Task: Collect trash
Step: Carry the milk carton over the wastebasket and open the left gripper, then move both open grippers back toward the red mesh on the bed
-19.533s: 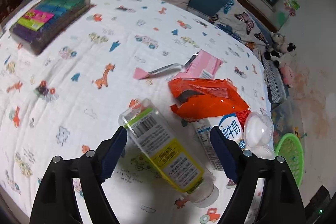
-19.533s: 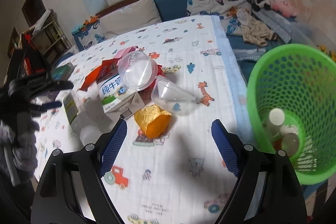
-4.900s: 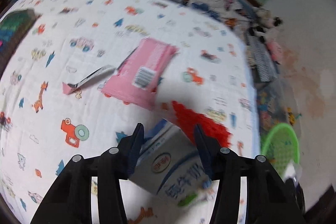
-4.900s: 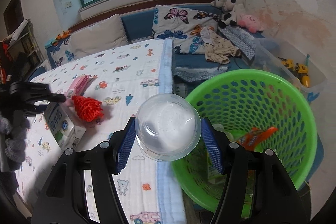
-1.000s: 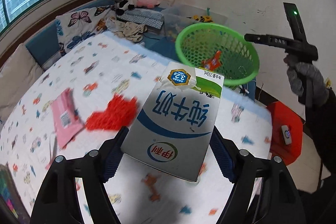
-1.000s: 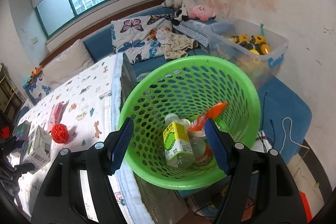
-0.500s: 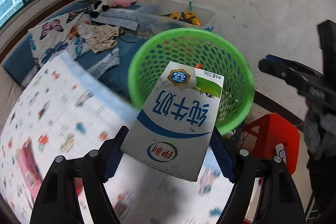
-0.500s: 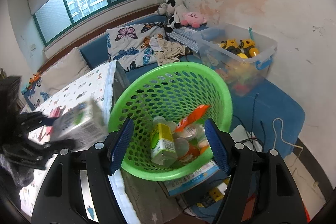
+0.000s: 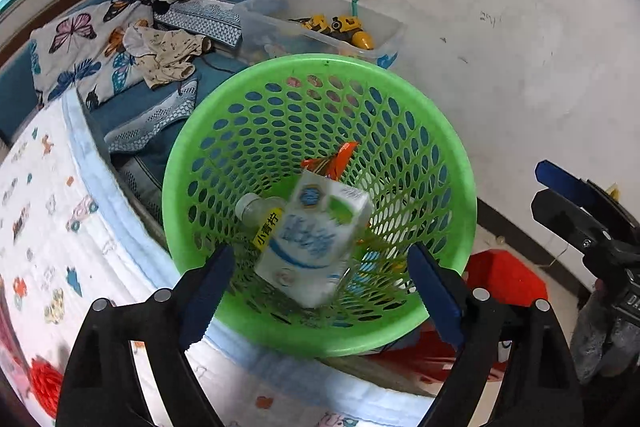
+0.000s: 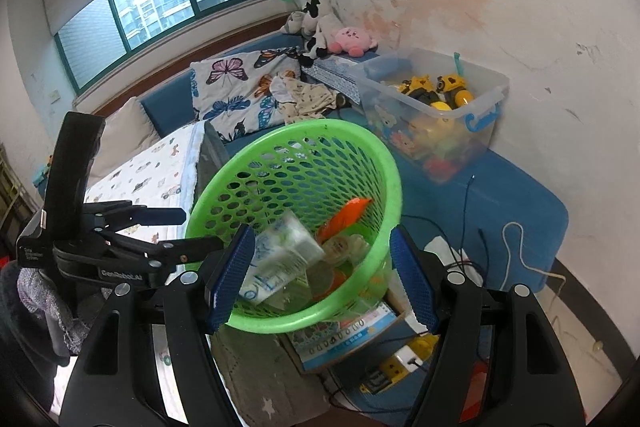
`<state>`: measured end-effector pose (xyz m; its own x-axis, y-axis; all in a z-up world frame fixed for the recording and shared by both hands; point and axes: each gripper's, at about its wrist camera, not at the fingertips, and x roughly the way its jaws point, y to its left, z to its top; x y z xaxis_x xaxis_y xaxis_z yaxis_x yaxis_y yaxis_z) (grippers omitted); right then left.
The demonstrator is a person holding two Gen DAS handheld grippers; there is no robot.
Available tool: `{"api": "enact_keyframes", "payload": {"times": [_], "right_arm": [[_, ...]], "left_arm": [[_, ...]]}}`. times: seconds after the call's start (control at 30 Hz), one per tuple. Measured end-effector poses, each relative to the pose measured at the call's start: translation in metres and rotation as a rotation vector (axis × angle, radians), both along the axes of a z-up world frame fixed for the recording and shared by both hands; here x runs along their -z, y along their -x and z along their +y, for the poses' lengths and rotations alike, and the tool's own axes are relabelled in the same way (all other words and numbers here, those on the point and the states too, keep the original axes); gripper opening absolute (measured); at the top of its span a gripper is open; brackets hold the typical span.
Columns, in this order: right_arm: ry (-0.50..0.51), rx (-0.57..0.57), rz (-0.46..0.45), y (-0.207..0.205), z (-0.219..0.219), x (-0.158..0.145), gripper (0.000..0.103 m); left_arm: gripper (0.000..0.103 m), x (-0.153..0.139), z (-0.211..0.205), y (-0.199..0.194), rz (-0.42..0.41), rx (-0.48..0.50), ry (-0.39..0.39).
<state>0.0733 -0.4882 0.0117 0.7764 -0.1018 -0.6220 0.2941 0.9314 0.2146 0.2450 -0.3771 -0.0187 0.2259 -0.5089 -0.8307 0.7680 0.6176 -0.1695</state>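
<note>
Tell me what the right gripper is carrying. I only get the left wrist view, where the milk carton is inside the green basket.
Observer: Nothing. The right gripper has its fingers parted and empty, aimed at the green basket.
Operator: What's the basket sitting on?
Observer: A flat printed box lies under it.
Operator: How does my left gripper look from there?
Observer: The left gripper is beside the basket's rim, its fingers opening with nothing between them. The milk carton is loose inside the basket, blurred.
</note>
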Motion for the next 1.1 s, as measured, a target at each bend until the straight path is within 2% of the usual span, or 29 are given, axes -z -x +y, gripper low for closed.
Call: {"api": "enact_keyframes", "payload": {"times": [0.27, 0.4, 0.6, 1.1], "right_arm": [[0.006, -0.042, -0.014, -0.002, 0.018, -0.005, 0.07], [0.003, -0.074, -0.015, -0.007, 0.031, -0.006, 0.071], [0.009, -0.142, -0.009, -0.018, 0.057, -0.006, 0.072], [0.005, -0.345, 0.031, -0.067, 0.137, 0.003, 0.073]], "left_arm": [[0.085, -0.013, 0.058, 0.01, -0.027, -0.097, 0.049], [0.085, -0.018, 0.093, 0.02, -0.086, -0.163, 0.03], [0.085, -0.022, 0.148, 0.03, -0.135, -0.261, 0.043], [0.085, -0.012, 0.292, 0.003, -0.122, -0.584, 0.05]]}}
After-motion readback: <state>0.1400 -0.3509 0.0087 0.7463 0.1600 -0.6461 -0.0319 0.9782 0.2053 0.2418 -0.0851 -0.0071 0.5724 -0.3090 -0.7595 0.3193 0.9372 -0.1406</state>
